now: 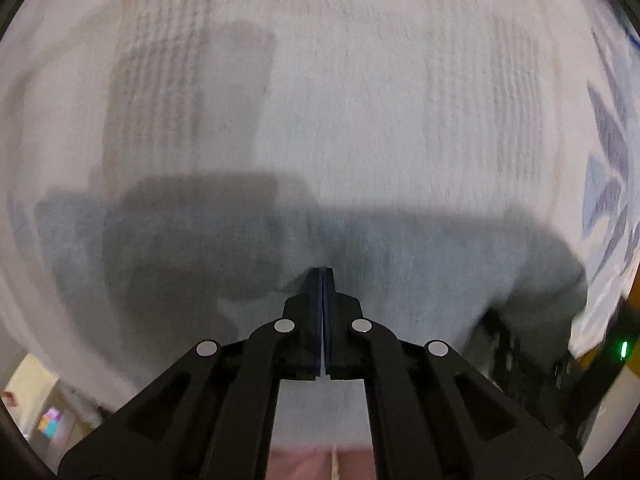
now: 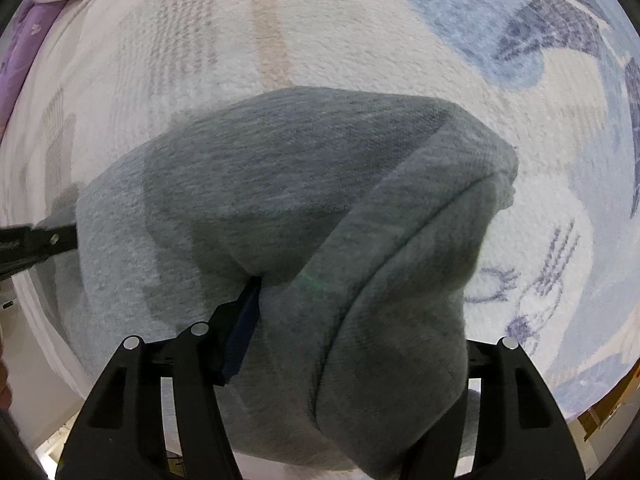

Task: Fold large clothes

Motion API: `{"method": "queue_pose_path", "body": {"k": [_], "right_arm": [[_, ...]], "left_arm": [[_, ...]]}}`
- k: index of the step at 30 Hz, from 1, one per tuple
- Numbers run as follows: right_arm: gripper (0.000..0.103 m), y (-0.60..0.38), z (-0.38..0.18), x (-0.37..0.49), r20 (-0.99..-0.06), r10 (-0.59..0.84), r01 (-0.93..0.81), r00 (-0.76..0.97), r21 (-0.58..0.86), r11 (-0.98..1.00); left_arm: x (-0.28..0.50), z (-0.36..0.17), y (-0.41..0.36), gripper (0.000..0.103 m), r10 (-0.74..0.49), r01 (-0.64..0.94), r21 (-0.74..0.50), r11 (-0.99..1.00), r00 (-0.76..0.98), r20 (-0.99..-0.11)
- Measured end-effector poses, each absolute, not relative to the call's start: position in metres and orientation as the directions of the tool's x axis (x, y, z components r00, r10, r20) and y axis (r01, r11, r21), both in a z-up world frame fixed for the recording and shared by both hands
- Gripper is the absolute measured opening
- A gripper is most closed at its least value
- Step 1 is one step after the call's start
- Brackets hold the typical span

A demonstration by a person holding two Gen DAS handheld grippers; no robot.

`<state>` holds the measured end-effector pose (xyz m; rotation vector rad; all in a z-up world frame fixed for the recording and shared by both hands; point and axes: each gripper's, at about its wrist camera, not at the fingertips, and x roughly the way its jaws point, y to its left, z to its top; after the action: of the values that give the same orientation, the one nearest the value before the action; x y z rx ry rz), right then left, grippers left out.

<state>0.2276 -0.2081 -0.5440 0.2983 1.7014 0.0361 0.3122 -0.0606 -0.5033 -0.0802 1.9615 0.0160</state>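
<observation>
White fleecy blanket (image 2: 340, 40) with blue and grey printed motifs covers the surface, reaching every edge of both views. Left gripper (image 1: 322, 276): black, jaws pressed together, tips on pale cloth; what cloth it pinches, I cannot tell. Right gripper (image 2: 304, 280): clamped on grey knit sweatshirt (image 2: 320, 184), which bulges from 6 o'clock to centre. Lilac cloth (image 2: 36, 24) at 10 o'clock.

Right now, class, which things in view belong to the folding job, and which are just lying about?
Part of the job:
grey garment
left claw
right claw

Just lying about:
patterned white blanket
purple cloth
</observation>
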Motion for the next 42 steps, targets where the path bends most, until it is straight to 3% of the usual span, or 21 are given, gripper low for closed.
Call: {"method": "queue_pose_path", "body": {"k": [3,5,8,13,16,18,22,25,28,32,36,39,42], "right_arm": [[0.057,-0.209,-0.547,0.225,-0.966,0.221,0.175,-0.137,0.196,0.965],[0.057,-0.213,-0.545,0.227,-0.964,0.229,0.165,-0.134,0.206,0.965],[0.058,-0.218,-0.546,0.225,-0.962,0.246,0.164,-0.115,0.226,0.960],[0.058,-0.216,-0.545,0.226,-0.963,0.226,0.177,-0.146,0.199,0.964],[0.060,-0.217,-0.545,0.225,-0.958,0.251,0.161,-0.138,0.229,0.960],[0.060,-0.219,-0.545,0.221,-0.956,0.272,0.139,-0.113,0.256,0.957],[0.060,-0.221,-0.544,0.218,-0.955,0.271,0.154,-0.118,0.252,0.955],[0.060,-0.219,-0.547,0.219,-0.955,0.274,0.155,-0.117,0.255,0.955],[0.061,-0.218,-0.548,0.215,-0.953,0.288,0.129,-0.091,0.276,0.952],[0.061,-0.218,-0.549,0.216,-0.952,0.283,0.149,-0.113,0.266,0.953],[0.063,-0.218,-0.552,0.220,-0.947,0.290,0.137,-0.137,0.272,0.953],[0.063,-0.222,-0.550,0.217,-0.946,0.305,0.136,-0.114,0.289,0.948],[0.063,-0.223,-0.550,0.216,-0.949,0.292,0.141,-0.123,0.275,0.951]], "left_arm": [[0.294,-0.509,-0.070,0.000,0.010,0.004,0.009,1.000,-0.358,-0.934],[0.294,-0.531,-0.065,0.002,0.003,-0.067,0.028,0.997,-0.342,-0.940],[0.300,-0.535,-0.077,0.001,0.073,-0.039,0.095,0.995,-0.382,-0.921],[0.271,-0.509,-0.065,0.000,-0.010,-0.122,0.049,0.991,-0.437,-0.899],[0.253,-0.539,-0.067,0.001,0.030,-0.087,0.064,0.994,-0.342,-0.939],[0.260,-0.544,-0.070,0.000,0.052,-0.080,0.087,0.993,-0.370,-0.928],[0.250,-0.518,-0.058,0.000,-0.033,-0.145,0.023,0.989,-0.371,-0.928],[0.212,-0.518,-0.064,0.000,-0.027,-0.079,0.001,0.997,-0.354,-0.935],[0.198,-0.540,-0.050,0.000,-0.100,-0.240,-0.025,0.971,-0.306,-0.947],[0.176,-0.507,-0.070,0.000,-0.053,-0.153,-0.002,0.988,-0.327,-0.943],[0.158,-0.541,-0.072,0.003,-0.031,-0.148,0.005,0.989,-0.238,-0.971],[0.142,-0.527,-0.087,0.001,0.041,-0.072,0.055,0.996,-0.188,-0.981],[0.130,-0.507,-0.097,0.000,0.029,-0.072,0.039,0.997,-0.137,-0.990]]}}
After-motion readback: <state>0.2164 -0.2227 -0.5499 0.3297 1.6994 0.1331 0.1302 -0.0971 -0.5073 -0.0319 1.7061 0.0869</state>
